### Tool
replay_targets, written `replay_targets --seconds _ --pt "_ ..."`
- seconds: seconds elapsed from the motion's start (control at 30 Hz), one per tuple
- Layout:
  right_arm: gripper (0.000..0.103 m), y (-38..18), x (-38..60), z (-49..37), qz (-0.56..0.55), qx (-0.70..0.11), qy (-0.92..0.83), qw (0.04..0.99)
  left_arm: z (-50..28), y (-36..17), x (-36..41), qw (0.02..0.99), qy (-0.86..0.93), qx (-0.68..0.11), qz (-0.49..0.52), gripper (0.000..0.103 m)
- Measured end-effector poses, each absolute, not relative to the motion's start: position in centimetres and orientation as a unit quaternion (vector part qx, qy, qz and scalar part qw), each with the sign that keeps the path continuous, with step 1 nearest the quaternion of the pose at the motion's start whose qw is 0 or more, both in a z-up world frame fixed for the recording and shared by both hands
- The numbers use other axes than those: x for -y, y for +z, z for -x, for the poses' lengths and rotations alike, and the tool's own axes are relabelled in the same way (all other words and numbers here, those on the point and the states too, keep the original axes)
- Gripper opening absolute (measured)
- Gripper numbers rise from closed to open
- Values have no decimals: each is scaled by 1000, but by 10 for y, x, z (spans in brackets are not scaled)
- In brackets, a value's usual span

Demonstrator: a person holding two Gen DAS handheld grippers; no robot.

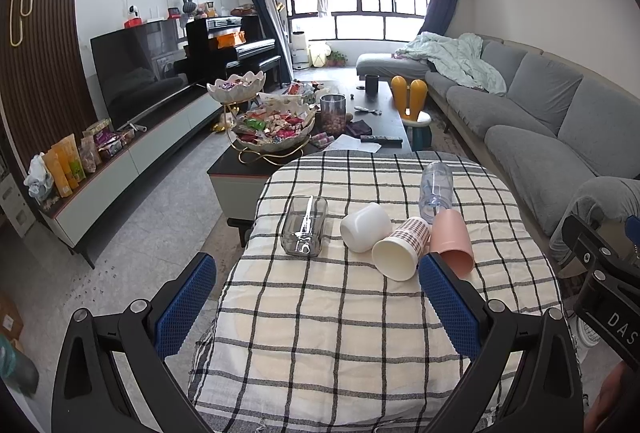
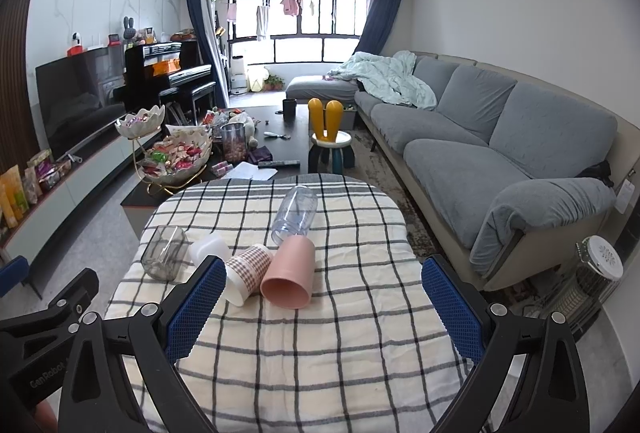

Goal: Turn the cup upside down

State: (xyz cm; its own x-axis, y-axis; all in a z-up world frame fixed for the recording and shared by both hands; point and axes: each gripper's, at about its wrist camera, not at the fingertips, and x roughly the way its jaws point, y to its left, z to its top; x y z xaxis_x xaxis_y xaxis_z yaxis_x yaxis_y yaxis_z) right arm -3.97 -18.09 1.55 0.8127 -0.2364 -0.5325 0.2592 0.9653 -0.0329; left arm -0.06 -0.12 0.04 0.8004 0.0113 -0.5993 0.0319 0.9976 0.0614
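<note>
Left gripper (image 1: 318, 293) open, white cup (image 2: 210, 250) half hidden

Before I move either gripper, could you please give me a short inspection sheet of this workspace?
Surface: table under a checked cloth, wrinkled.
Job's things: five cups on their sides: grey glass, white cup, patterned paper cup, pink cup, clear plastic cup.
Clutter: nothing seen on the cloth.
Grippers: left gripper and right gripper open, empty.
Cables: nothing seen.
Surroundings: grey sofa, snack-laden coffee table.
</note>
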Motion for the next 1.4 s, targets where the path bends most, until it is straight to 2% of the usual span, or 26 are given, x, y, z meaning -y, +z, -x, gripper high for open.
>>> replay_targets --seconds 1.4 --pt "99 13 178 37 -21 -282 -129 950 -1 -2 -4 947 -7 -319 -32 103"
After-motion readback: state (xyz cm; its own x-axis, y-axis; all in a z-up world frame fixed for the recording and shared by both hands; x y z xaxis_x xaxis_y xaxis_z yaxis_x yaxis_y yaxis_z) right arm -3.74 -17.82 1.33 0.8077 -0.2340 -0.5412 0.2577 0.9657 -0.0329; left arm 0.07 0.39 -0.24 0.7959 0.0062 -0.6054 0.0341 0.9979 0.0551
